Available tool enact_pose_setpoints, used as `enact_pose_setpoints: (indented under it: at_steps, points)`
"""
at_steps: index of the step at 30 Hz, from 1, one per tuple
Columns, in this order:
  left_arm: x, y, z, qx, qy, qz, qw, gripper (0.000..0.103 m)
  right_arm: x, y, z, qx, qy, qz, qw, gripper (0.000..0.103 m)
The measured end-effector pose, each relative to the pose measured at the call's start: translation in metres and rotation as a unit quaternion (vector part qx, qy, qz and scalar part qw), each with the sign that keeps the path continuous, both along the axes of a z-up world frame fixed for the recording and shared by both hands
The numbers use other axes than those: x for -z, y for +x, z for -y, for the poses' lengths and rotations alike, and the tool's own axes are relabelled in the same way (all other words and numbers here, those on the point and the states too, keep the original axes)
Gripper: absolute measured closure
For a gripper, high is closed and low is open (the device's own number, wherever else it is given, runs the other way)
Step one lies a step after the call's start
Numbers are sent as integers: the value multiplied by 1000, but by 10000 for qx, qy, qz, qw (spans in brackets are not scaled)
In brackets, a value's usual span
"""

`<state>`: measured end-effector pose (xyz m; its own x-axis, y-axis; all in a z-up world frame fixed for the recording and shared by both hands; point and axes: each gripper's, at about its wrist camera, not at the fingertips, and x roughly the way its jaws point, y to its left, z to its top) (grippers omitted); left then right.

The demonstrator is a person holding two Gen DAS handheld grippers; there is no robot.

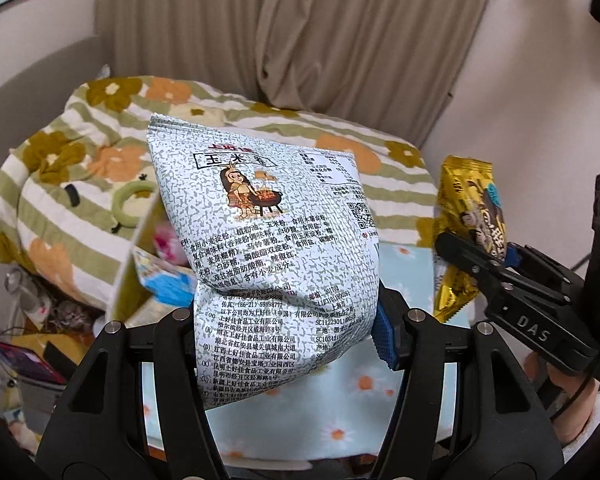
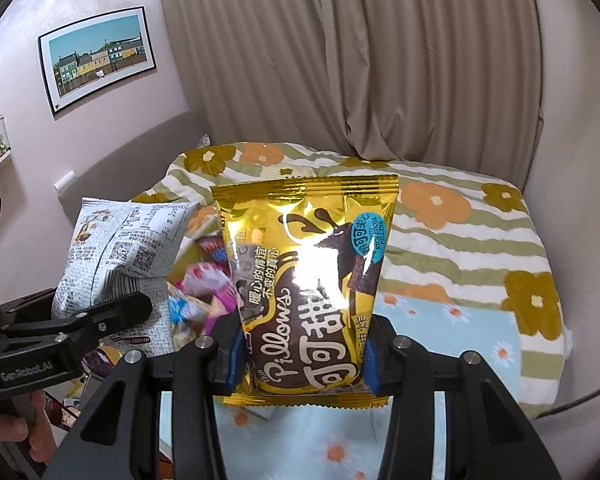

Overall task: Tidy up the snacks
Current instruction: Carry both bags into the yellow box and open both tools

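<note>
Pinching white bag, gold bag

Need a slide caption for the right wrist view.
Right gripper clamps a gold Pillows snack bag above the floral bedding; left gripper holds a white speckled bag alongside.

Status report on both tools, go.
Left tool shut on white snack bag. Right tool shut on gold snack bag. Both aloft, nothing blocking.
</note>
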<state>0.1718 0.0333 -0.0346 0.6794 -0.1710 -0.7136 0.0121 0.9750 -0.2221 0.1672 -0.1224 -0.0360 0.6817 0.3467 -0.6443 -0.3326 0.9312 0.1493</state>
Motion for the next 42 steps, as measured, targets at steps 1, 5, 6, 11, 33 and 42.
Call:
enact_pose_setpoints:
  at_steps: [1, 5, 6, 11, 33, 42]
  points:
    - [1, 7, -8, -8, -9, -28, 10000, 47, 0, 6, -10, -5, -6, -14, 10000, 61]
    - [14, 42, -42, -7, 14, -167, 9999, 47, 0, 24, -40, 3, -38, -89, 10000, 61]
    - [19, 49, -47, 7, 6, -213, 9998, 47, 2, 30, -48, 12, -56, -124, 9999, 61]
    - [52, 90, -72, 146, -97, -615, 9980, 46, 17, 56, -75, 125, -99, -337, 9993, 61]
    - [79, 92, -101, 379, 562, -730, 9950, 8, 49, 114, -132, 280, -250, -1185, 9922, 61]
    - [86, 89, -113, 257, 714, -823, 9937, 8, 71, 134, -148, 217, -108, -1608, 9867, 26]
